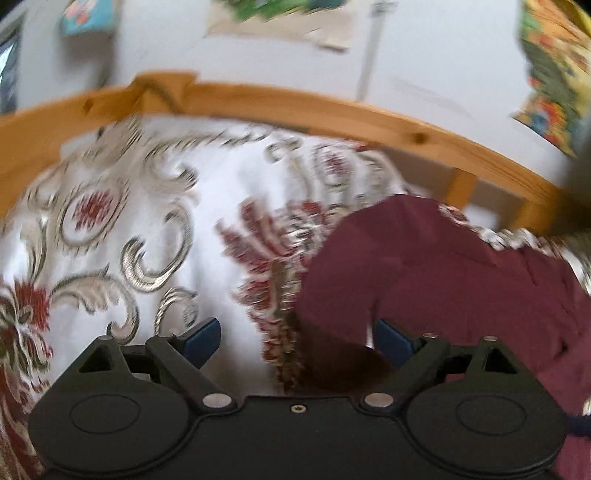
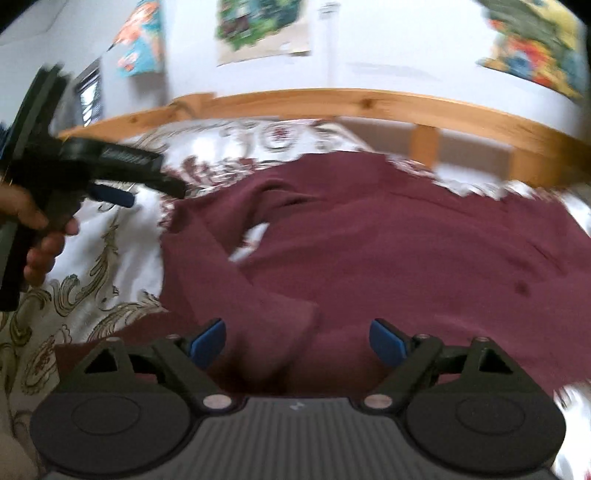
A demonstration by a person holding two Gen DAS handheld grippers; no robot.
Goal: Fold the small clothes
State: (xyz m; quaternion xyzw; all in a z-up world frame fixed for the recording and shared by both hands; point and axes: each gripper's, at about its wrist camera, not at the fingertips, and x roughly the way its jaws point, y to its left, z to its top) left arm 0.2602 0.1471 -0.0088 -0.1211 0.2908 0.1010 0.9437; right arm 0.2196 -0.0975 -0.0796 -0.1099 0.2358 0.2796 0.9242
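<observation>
**Maroon garment spread on the bed, both grippers wide and empty**

Maroon garment (image 2: 388, 240) lay directly ahead of the right gripper (image 2: 297, 341), filling most of that view from just in front of the blue pads (image 2: 386, 341) out toward the wooden bed rail (image 2: 332, 101). Both jaws stood wide apart; a folded flap of the cloth ran down between them, but neither pad pressed on it, so nothing was gripped.

The left gripper (image 1: 295, 341) was likewise spread wide and held nothing. In its view the garment (image 1: 443, 266) sat ahead and to the right, with one rounded edge reaching in between the pads; whether the right-hand pad (image 1: 393, 341) touched that edge could not be told through the blur.

The garment's long axis ran roughly across the right wrist view, left to right, parallel to the rail. Which end was the neck or hem could not be made out.

Beneath it lay a white bedspread (image 1: 122, 229) with grey scrolls and red floral motifs. In the right wrist view a person's hand (image 2: 33, 229) held the left gripper's black handle at the far left, above the bedspread (image 2: 122, 236) and just beside the garment's left edge. Colourful pictures (image 2: 258, 26) hung on the white wall beyond the rail.
</observation>
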